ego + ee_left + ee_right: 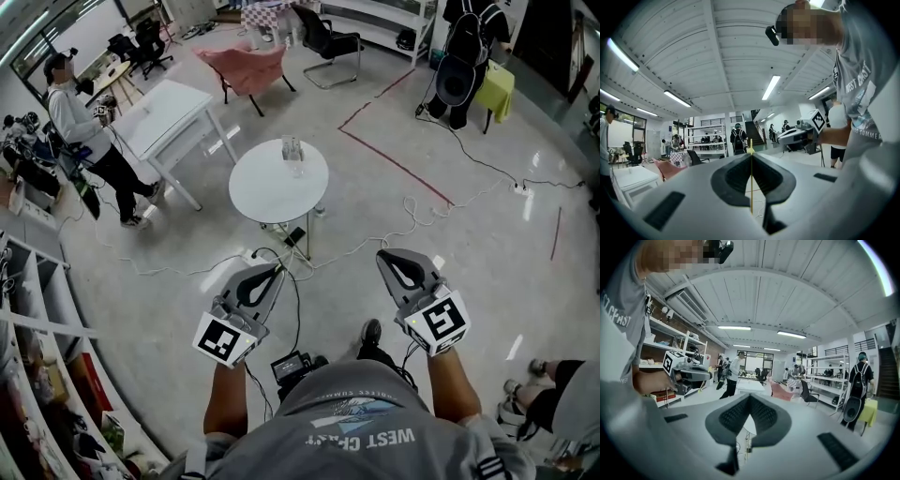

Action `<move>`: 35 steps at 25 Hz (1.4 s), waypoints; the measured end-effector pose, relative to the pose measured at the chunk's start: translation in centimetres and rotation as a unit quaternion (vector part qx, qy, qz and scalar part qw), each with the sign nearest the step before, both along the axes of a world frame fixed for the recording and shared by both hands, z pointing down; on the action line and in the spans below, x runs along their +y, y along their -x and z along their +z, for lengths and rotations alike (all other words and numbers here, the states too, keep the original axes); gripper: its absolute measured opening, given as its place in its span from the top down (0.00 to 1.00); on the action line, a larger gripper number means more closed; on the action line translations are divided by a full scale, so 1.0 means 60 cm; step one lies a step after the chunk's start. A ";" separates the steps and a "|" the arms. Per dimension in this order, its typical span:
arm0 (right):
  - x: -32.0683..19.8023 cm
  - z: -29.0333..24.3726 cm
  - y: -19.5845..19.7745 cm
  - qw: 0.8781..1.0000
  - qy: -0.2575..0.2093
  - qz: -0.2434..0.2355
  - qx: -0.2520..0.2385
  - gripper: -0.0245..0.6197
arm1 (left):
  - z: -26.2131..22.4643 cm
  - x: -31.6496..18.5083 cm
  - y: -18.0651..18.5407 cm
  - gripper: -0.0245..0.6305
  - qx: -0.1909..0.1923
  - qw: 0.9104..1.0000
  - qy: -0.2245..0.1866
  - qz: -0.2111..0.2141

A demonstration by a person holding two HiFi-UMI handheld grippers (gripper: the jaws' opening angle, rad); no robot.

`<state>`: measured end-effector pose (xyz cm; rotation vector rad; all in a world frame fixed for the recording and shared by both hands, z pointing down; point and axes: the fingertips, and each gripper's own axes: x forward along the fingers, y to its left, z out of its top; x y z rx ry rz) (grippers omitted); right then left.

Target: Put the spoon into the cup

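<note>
Left gripper (278,268), right gripper (382,254) forward, fingers (733,176) together.

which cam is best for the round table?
Head view: the whole round table shows from above, with the cup on it. Right gripper view catches only a sliver of it through the opening in its jaws. Left gripper view doesn't show it.

This is an open lab or workshop hall. Metal shelving racks (384,26) and office chairs (330,42) stand on a polished floor (487,281) strewn with cables (412,214). Strip lights (771,86) hang from the ribbed ceiling.
</note>
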<state>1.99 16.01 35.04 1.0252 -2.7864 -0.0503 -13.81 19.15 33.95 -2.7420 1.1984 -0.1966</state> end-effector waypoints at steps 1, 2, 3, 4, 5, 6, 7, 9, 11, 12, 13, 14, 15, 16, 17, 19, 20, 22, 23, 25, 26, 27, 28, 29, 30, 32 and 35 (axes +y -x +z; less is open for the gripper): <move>-0.008 0.000 -0.004 1.000 0.002 -0.003 0.001 0.96 | -0.002 -0.005 -0.007 0.96 0.001 1.000 0.002 -0.003; -0.017 0.000 -0.009 1.000 0.004 -0.006 0.001 0.96 | -0.003 -0.011 -0.013 0.96 0.003 1.000 0.003 -0.006; -0.026 0.001 -0.012 1.000 0.006 -0.010 0.000 0.96 | -0.001 -0.017 -0.018 0.96 -0.001 1.000 0.003 -0.007; -0.035 0.002 -0.016 1.000 0.008 -0.015 -0.001 0.96 | 0.002 -0.024 -0.022 0.96 -0.007 1.000 0.004 -0.010; -0.043 0.003 -0.019 1.000 0.010 -0.021 -0.003 0.96 | 0.003 -0.033 -0.027 0.96 -0.010 1.000 0.005 -0.013; -0.052 0.004 -0.023 1.000 0.011 -0.027 -0.003 0.96 | 0.002 -0.042 -0.033 0.96 -0.007 1.000 0.005 -0.018; -0.062 0.006 -0.028 0.999 0.012 -0.032 -0.003 0.96 | -0.001 -0.051 -0.041 0.96 -0.001 1.000 0.006 -0.023; -0.081 0.008 -0.038 0.999 0.013 -0.042 -0.004 0.96 | -0.002 -0.067 -0.056 0.96 -0.001 0.999 0.007 -0.032; -0.101 0.010 -0.047 0.999 0.013 -0.050 -0.007 0.96 | 0.003 -0.081 -0.067 0.96 -0.009 0.999 0.006 -0.036; -0.110 0.010 -0.050 0.998 0.013 -0.054 -0.009 0.96 | 0.003 -0.089 -0.073 0.96 -0.007 0.999 0.006 -0.040; -0.119 0.011 -0.053 0.998 0.013 -0.059 -0.010 0.96 | 0.000 -0.096 -0.080 0.96 -0.001 0.999 0.006 -0.045; -0.127 0.012 -0.056 0.998 0.015 -0.064 -0.010 0.96 | -0.003 -0.103 -0.087 0.96 0.004 0.999 0.007 -0.050; -0.135 0.013 -0.060 0.997 0.016 -0.069 -0.010 0.96 | -0.005 -0.109 -0.093 0.96 0.005 0.998 0.007 -0.054; -0.143 0.014 -0.064 0.997 0.017 -0.074 -0.010 0.96 | -0.004 -0.116 -0.098 0.96 0.003 0.998 0.008 -0.058; -0.152 0.014 -0.067 0.997 0.018 -0.079 -0.011 0.96 | -0.003 -0.122 -0.102 0.96 -0.001 0.998 0.008 -0.062; -0.169 0.014 -0.074 0.996 0.019 -0.088 -0.013 0.96 | -0.005 -0.136 -0.112 0.96 -0.001 0.997 0.010 -0.071; -0.177 0.013 -0.078 0.995 0.020 -0.092 -0.015 0.96 | -0.007 -0.143 -0.118 0.96 0.000 0.997 0.010 -0.075; -0.190 0.014 -0.084 0.995 0.021 -0.100 -0.020 0.96 | -0.010 -0.154 -0.129 0.96 -0.002 0.997 0.009 -0.081; -0.195 0.014 -0.087 0.994 0.022 -0.103 -0.023 0.96 | -0.010 -0.159 -0.134 0.96 -0.003 0.996 0.009 -0.084; -0.205 0.016 -0.094 0.994 0.023 -0.107 -0.027 0.96 | -0.008 -0.169 -0.142 0.96 -0.010 0.996 0.009 -0.088; -0.210 0.016 -0.097 0.993 0.021 -0.110 -0.028 0.96 | -0.004 -0.173 -0.144 0.96 -0.018 0.996 0.010 -0.089; -0.215 0.014 -0.101 0.993 0.016 -0.112 -0.030 0.96 | -0.001 -0.177 -0.147 0.96 -0.025 0.996 0.011 -0.089; -0.220 0.011 -0.104 0.993 0.004 -0.116 -0.033 0.96 | 0.002 -0.180 -0.150 0.96 -0.029 0.996 0.012 -0.089; -0.225 0.008 -0.106 0.992 -0.009 -0.120 -0.037 0.96 | 0.002 -0.184 -0.155 0.96 -0.030 0.996 0.012 -0.088; -0.228 0.007 -0.110 0.992 -0.015 -0.120 -0.040 0.96 | 0.000 -0.188 -0.161 0.96 -0.028 0.996 0.011 -0.085; -0.234 0.016 -0.116 0.993 0.008 -0.111 -0.040 0.96 | -0.007 -0.195 -0.172 0.96 -0.022 0.996 0.011 -0.081; -0.242 0.030 -0.117 0.994 0.034 -0.100 -0.041 0.96 | -0.016 -0.209 -0.179 0.96 -0.008 0.997 0.012 -0.077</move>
